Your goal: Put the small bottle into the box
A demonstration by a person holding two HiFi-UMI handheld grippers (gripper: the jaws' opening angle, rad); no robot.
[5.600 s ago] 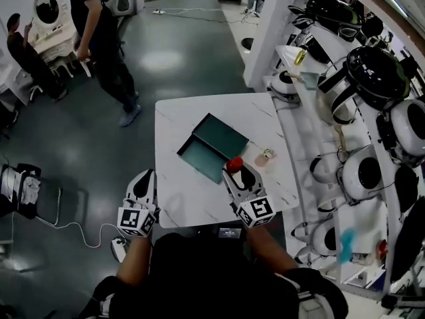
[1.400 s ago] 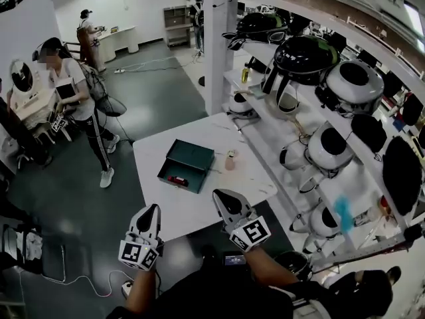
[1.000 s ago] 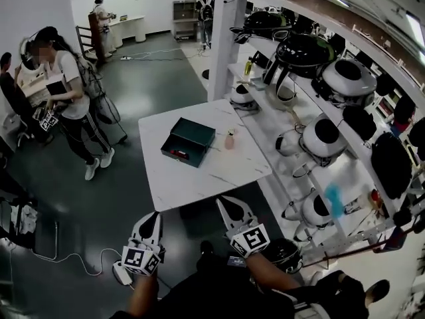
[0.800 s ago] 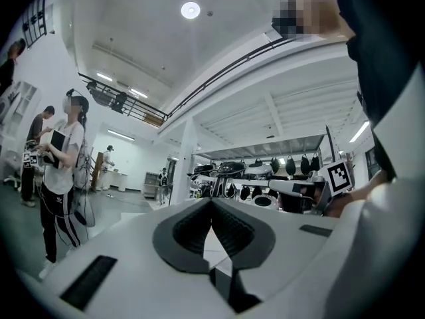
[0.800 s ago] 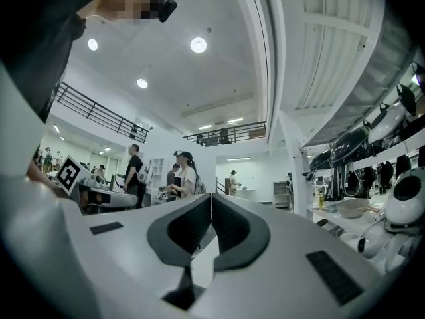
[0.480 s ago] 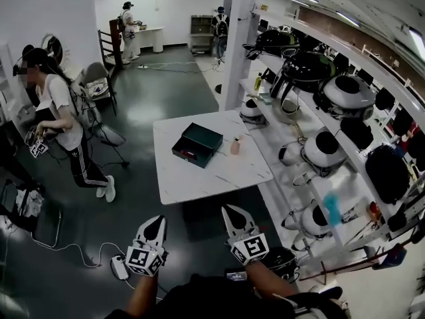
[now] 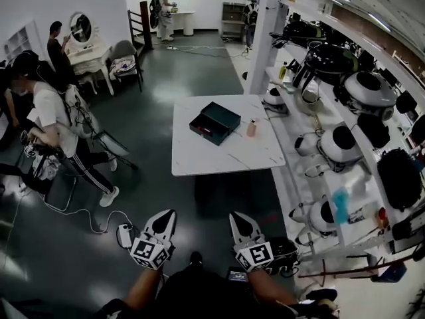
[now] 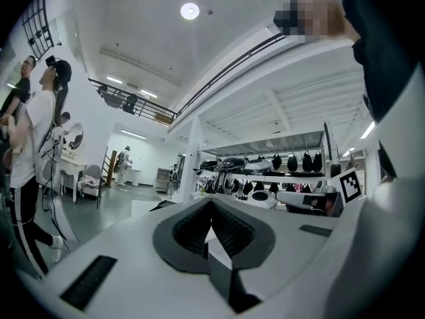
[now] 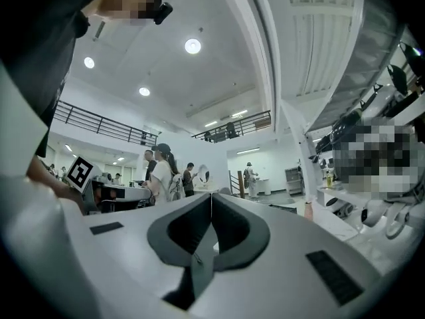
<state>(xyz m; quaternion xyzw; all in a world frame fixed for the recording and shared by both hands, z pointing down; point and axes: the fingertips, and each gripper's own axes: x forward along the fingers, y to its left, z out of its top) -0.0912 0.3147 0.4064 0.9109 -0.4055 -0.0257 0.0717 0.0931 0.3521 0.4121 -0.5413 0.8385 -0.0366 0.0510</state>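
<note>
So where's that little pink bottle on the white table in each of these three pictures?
Head view: the pink bottle stands upper middle, on the white table, right of the dark box.
Left gripper view: I cannot make it out.
Right gripper view: small, right of centre.
Shared landmark: the helmet shelves beside the table, seen in all three.

Box point(image 7: 214, 122) interior too small to read — contents unclear; forearms point(image 7: 142, 291) cut off by lower edge.
</note>
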